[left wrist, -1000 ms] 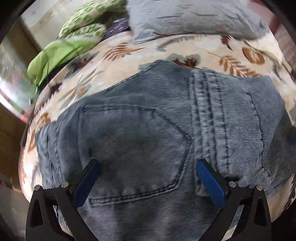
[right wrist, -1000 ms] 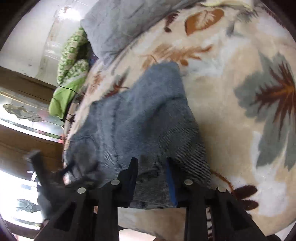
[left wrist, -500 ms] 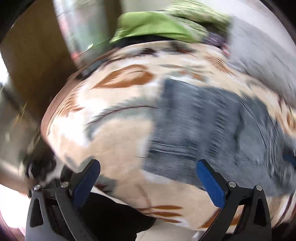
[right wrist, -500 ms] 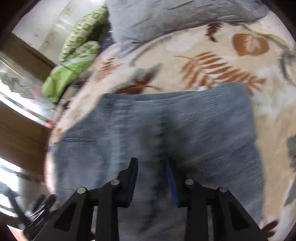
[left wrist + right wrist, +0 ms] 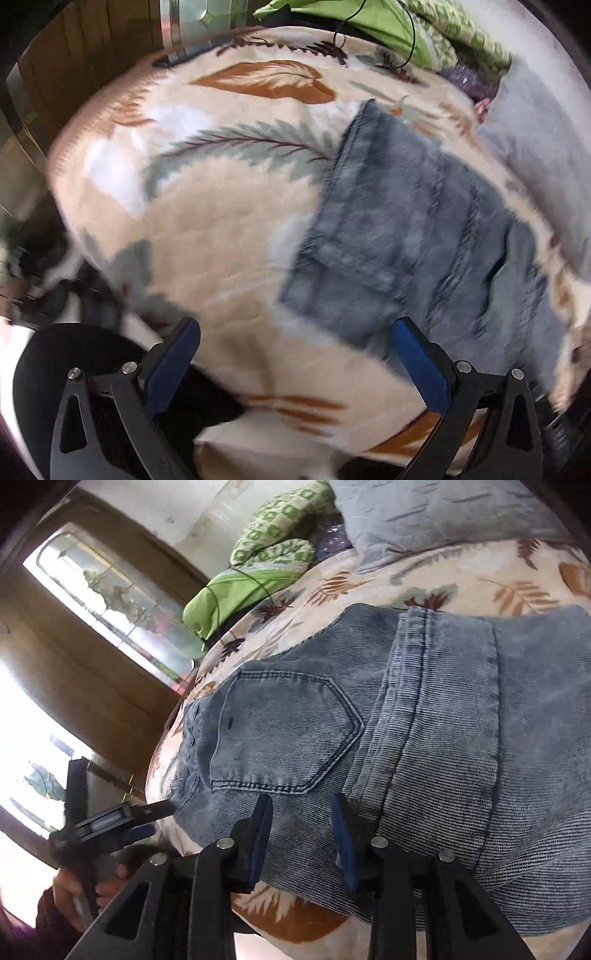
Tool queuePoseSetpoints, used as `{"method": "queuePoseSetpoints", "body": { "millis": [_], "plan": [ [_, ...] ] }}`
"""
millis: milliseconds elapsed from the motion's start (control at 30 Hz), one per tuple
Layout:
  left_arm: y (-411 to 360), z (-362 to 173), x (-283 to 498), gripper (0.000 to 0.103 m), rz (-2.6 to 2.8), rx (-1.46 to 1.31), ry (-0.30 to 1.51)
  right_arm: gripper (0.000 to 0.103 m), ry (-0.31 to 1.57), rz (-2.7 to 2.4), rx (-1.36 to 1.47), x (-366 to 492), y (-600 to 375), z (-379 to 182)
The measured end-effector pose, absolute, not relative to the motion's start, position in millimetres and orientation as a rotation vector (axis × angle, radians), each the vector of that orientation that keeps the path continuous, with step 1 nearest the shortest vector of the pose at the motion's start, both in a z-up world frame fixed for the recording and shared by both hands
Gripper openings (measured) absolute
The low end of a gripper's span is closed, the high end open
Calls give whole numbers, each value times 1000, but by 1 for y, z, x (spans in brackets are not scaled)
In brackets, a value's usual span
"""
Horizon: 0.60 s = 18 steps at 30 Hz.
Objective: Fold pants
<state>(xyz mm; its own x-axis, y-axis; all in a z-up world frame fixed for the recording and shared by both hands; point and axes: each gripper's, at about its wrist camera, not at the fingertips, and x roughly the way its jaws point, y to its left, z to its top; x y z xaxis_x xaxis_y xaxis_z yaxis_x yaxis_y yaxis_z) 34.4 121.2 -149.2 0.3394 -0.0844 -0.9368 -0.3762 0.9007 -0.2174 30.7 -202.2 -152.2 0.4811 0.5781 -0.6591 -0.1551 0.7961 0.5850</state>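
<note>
We see folded blue-grey denim pants (image 5: 424,716) lying flat on a cream leaf-printed blanket (image 5: 461,576), back pocket facing up. Our right gripper (image 5: 301,818) hovers over the near edge, its blue-padded jaws having just eased apart, with nothing pinched. At lower left, a hand (image 5: 92,886) holds the left gripper (image 5: 147,819) beside the waistband.

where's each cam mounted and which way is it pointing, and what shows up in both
Left wrist: sits on the left gripper, looking steeply down at the leaf-print blanket with the folded jeans to its right; its own jaws show, wide open and empty.
Right wrist: sits on the right gripper, looking across the jeans' back pocket; its own jaws, the left gripper and the hand holding it show.
Shared: jeans, blanket, green bedding, grey pillow.
</note>
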Motion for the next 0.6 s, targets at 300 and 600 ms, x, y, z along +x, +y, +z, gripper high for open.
{"method": "queuePoseSetpoints", "body": {
  "millis": [300, 600],
  "plan": [
    [118, -138, 28, 98, 91, -613, 1286, 37, 976, 500, 503, 25, -211, -154],
    [114, -166, 41, 99, 154, -751, 1310, 37, 984, 499, 521, 25, -213, -153]
  ]
}}
